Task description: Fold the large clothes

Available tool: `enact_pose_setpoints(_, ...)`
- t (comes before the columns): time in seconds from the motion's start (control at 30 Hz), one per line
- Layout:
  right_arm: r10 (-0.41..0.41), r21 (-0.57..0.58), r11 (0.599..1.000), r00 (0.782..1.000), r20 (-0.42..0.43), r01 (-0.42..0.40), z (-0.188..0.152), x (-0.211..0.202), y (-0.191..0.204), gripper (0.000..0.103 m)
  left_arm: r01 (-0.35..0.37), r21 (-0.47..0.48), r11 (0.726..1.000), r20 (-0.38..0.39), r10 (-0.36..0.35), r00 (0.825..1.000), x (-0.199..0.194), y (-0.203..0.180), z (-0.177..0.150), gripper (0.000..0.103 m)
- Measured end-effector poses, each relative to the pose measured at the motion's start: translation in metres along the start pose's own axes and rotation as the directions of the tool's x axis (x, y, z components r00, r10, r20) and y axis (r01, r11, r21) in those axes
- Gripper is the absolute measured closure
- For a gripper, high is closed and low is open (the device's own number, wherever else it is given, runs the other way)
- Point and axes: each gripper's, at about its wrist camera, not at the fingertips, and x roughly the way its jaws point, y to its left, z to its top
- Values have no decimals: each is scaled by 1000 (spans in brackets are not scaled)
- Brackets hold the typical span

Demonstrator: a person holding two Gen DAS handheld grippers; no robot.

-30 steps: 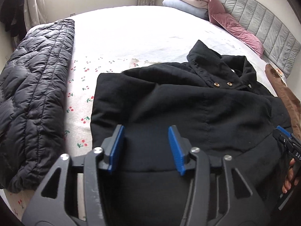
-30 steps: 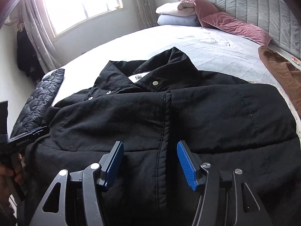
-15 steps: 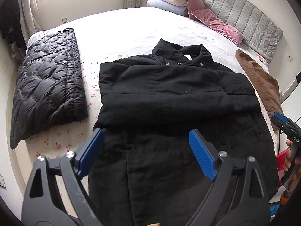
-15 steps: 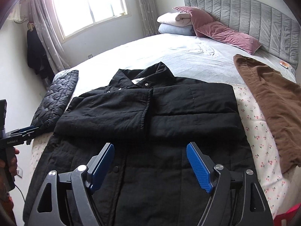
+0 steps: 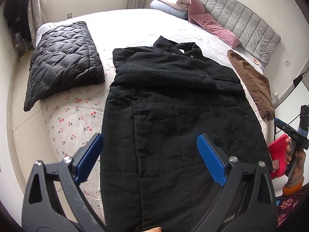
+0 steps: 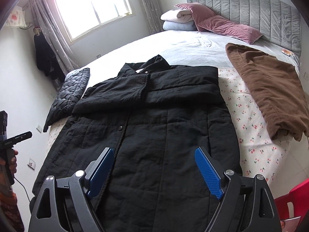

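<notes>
A long black padded coat (image 5: pixel 173 112) lies flat, front up, on the bed, collar toward the headboard, both sleeves folded across its chest; it also shows in the right wrist view (image 6: pixel 154 119). Its hem hangs over the near bed edge. My left gripper (image 5: pixel 149 150) is open and empty, above the coat's lower part. My right gripper (image 6: pixel 153 166) is open and empty, above the lower part too. Each gripper shows at the edge of the other's view, the right one (image 5: pixel 289 133) and the left one (image 6: pixel 17 138).
A folded black quilted jacket (image 5: pixel 61 61) lies left of the coat. A brown garment (image 6: pixel 268 89) lies to its right. Pink pillows (image 6: pixel 222 26) and folded blankets (image 6: pixel 177 20) sit by the grey headboard (image 6: pixel 251 5). A red stool (image 5: pixel 278 156) stands by the bed.
Both grippers have pulled back from the coat's chest toward its hem and opened wide. The whole coat is now in view, sleeves left folded across it.
</notes>
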Motion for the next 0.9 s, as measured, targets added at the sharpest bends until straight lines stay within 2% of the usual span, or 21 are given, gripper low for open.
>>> enact_pose_setpoints(0.13,38,48,998,999,-30,-37,-25,-11,-29,16,33,5,999,-63,-33,997,2,16,-25,6)
enact_pose_setpoints(0.3,82,122,990,994,-73,-73,-56,-18,-65,16,85,-39,996,-175,-91,980,15,37,-57,6)
enact_pose_setpoints(0.43,92,150,986,992,-90,-78,-80,-24,-85,16,80,-93,992,-196,-97,976,21,53,-81,6)
enact_pose_setpoints(0.53,90,176,982,991,-94,-73,-95,-28,-102,16,118,-141,983,-202,-145,969,24,64,-96,6)
enact_pose_setpoints(0.67,95,248,966,991,-93,-70,-114,-30,-129,16,186,-186,965,-222,-225,949,30,71,-112,8)
enact_pose_setpoints(0.77,132,319,943,987,-91,-97,-127,-28,-147,16,258,-236,937,-228,-312,922,33,76,-119,11)
enact_pose_setpoints(0.9,160,365,924,982,-102,-113,-140,-21,-158,16,266,-275,924,-239,-334,912,39,83,-127,12)
